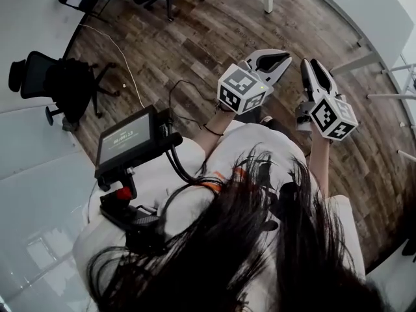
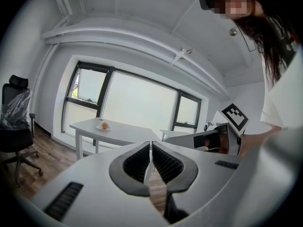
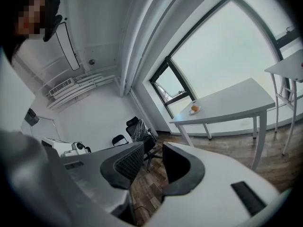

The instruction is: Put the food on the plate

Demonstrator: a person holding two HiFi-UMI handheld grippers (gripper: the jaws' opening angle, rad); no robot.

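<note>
An orange piece of food (image 2: 104, 125) lies on a small white plate (image 2: 99, 128) on a white table (image 2: 123, 134) by the window, far ahead of both grippers. The right gripper view shows the same food (image 3: 194, 108), plate (image 3: 199, 110) and table (image 3: 232, 102). My left gripper (image 2: 151, 144) is shut and holds nothing. My right gripper (image 3: 152, 145) is also shut with nothing between its pads. In the head view the left gripper (image 1: 286, 56) and the right gripper (image 1: 311, 64) are held side by side over the wooden floor, away from any object.
Black office chairs (image 1: 62, 83) stand at the left on the wood floor; one is wrapped in plastic (image 2: 13, 119). A second white table (image 3: 289, 66) stands at the right. A small screen (image 1: 127, 137) hangs on the person's chest. A cable (image 1: 123, 64) runs across the floor.
</note>
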